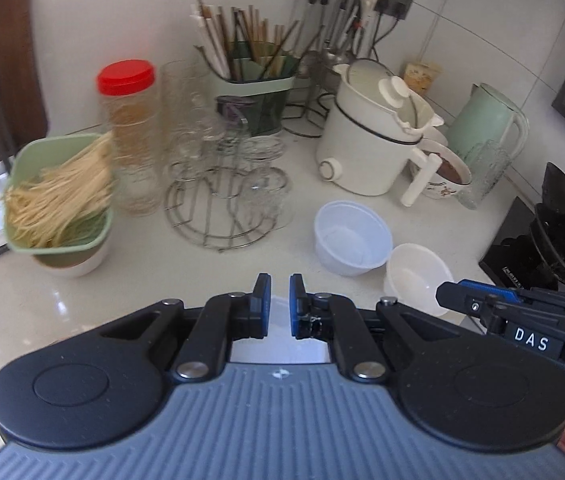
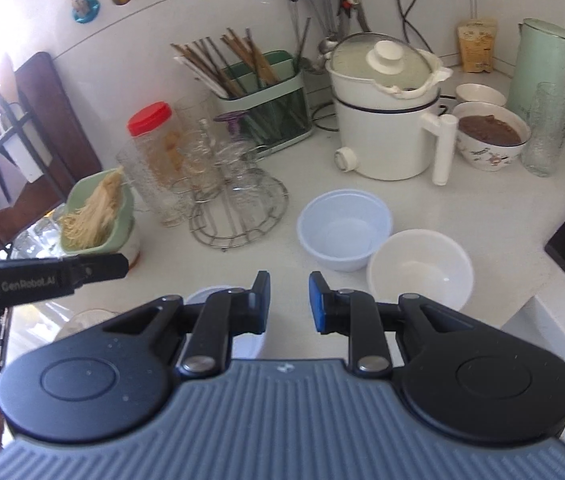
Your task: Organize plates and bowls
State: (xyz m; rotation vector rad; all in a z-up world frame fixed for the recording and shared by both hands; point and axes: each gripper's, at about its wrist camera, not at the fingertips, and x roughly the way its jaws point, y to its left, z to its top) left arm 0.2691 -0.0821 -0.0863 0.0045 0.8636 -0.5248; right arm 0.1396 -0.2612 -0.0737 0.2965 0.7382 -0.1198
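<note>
- My left gripper (image 1: 279, 306): jaws drawn in to a narrow slit, nothing between the pads; it hangs above the white counter (image 1: 142, 280).
- My right gripper (image 2: 289, 304): jaws a little apart, gripping nothing, above the same counter.
- Nearest task items: a bluish-white plastic bowl (image 2: 344, 229) and a white bowl (image 2: 420, 268), side by side, rims close or just touching, ahead and to the right of both grippers.
- Beneath the right gripper: a pale rounded rim (image 2: 202, 298) and a clear shape beside it, possibly more dishes; mostly hidden, so I cannot say.
- Step in hand, as I judge it: nest the two empty bowls. Open a jaw wider, straddle one rim wall, pinch it, lift straight, set it squarely inside the other; keep clear of the wire glass rack (image 2: 238, 216).
- Count: two empty bowls in the open; one patterned bowl of brown food (image 2: 490, 136) with a small bowl (image 2: 479, 94) behind it; no plate clearly visible.
</note>
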